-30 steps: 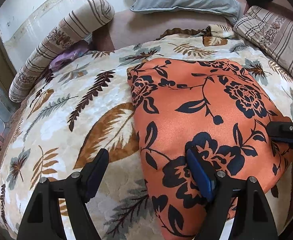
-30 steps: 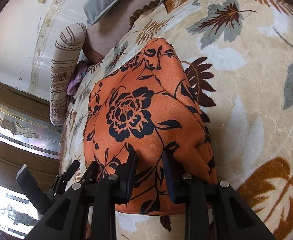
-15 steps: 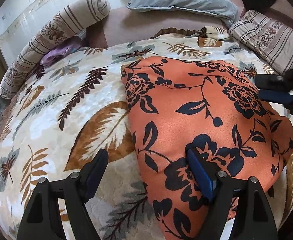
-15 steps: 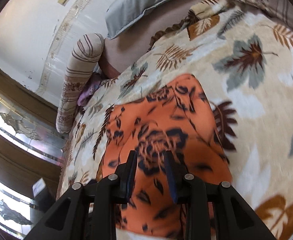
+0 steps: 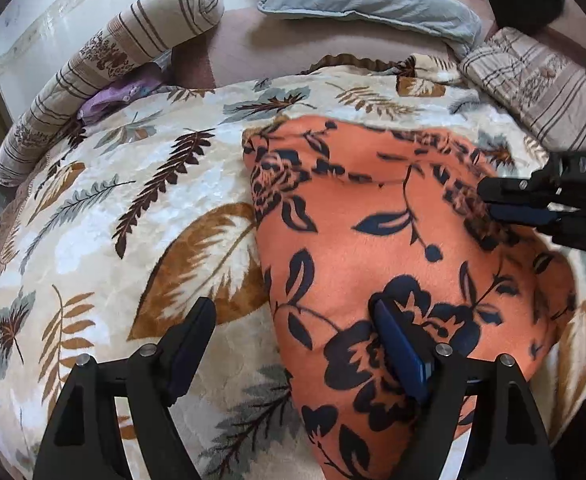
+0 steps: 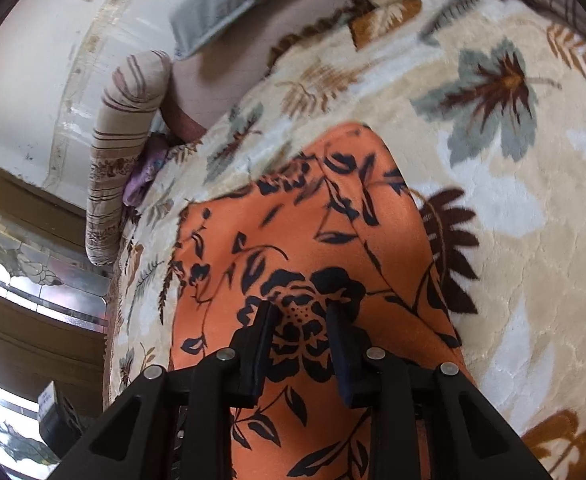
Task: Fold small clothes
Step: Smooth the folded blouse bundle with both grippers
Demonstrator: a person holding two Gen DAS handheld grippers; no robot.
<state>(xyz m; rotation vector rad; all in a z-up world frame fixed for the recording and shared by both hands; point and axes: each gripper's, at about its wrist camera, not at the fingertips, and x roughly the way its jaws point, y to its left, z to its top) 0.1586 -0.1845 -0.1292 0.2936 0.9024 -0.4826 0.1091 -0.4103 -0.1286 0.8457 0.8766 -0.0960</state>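
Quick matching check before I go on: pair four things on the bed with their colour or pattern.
Things:
1. garment
2. bolster
3. pillow
4. blanket

Looks:
a. cream with leaf prints
b. plain grey-blue
c. orange with dark flowers
d. beige with brown stripes

Pairs: 1-c, 2-d, 3-b, 4-a
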